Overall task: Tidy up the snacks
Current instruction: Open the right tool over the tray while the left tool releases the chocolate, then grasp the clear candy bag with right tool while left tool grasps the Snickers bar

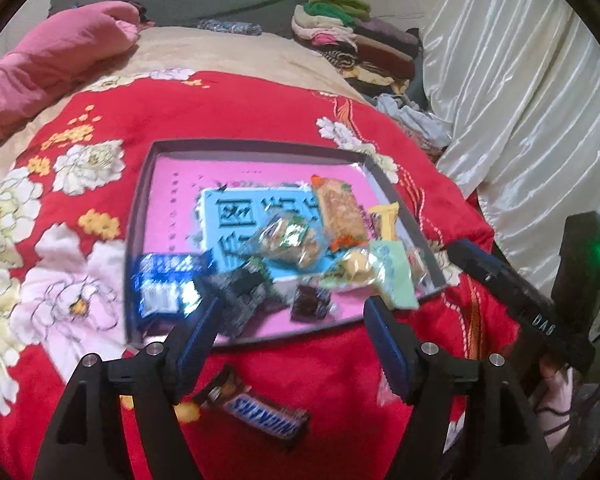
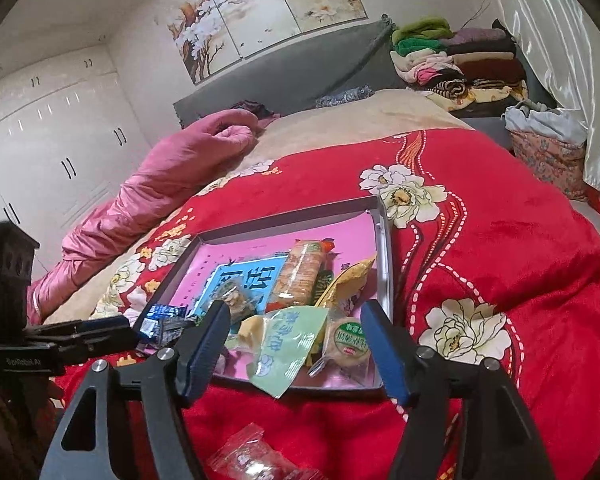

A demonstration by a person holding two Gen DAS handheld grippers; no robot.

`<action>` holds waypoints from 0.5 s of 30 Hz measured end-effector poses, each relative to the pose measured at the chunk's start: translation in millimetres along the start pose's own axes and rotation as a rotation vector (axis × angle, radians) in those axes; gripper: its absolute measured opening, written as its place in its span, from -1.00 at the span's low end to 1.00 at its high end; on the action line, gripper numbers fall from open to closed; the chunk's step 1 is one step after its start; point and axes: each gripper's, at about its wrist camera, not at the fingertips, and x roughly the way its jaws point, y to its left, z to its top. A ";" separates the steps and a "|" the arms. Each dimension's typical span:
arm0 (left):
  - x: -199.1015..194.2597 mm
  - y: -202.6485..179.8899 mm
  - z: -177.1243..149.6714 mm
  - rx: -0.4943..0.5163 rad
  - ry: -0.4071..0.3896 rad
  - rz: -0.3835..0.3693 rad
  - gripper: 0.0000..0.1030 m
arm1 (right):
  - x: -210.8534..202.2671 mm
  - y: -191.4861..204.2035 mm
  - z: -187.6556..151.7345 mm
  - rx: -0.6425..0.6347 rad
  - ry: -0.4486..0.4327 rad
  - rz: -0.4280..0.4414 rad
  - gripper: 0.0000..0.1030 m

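Observation:
A shallow grey box with a pink floor (image 1: 164, 184) (image 2: 384, 248) lies on the red floral blanket and holds several wrapped snacks: a blue packet (image 1: 168, 280), an orange cracker pack (image 1: 340, 212) (image 2: 300, 272), a pale green packet (image 1: 392, 276) (image 2: 288, 344) and a round biscuit (image 2: 350, 346). A Snickers bar (image 1: 260, 412) lies on the blanket in front of the box, between my left gripper's fingers. My left gripper (image 1: 292, 308) is open and empty over the box's near edge. My right gripper (image 2: 294, 314) is open and empty above the green packet. A clear wrapped candy (image 2: 248, 460) lies below it.
The red blanket (image 2: 520, 240) covers a bed. A pink quilt (image 1: 40, 64) lies at the left, folded clothes (image 1: 352, 36) are stacked at the headboard, and a white curtain (image 1: 520, 80) hangs at the right. The right gripper's body (image 1: 540, 300) is beside the box.

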 end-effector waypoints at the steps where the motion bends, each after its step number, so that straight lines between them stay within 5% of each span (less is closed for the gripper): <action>1: -1.2 1.8 -2.4 -0.002 0.001 0.009 0.46 | -1.4 1.3 -0.6 -0.003 -0.001 0.000 0.32; 15: 4.2 28.4 -33.7 -0.135 0.098 0.013 0.46 | -9.3 18.5 -16.8 -0.041 0.036 -0.008 0.37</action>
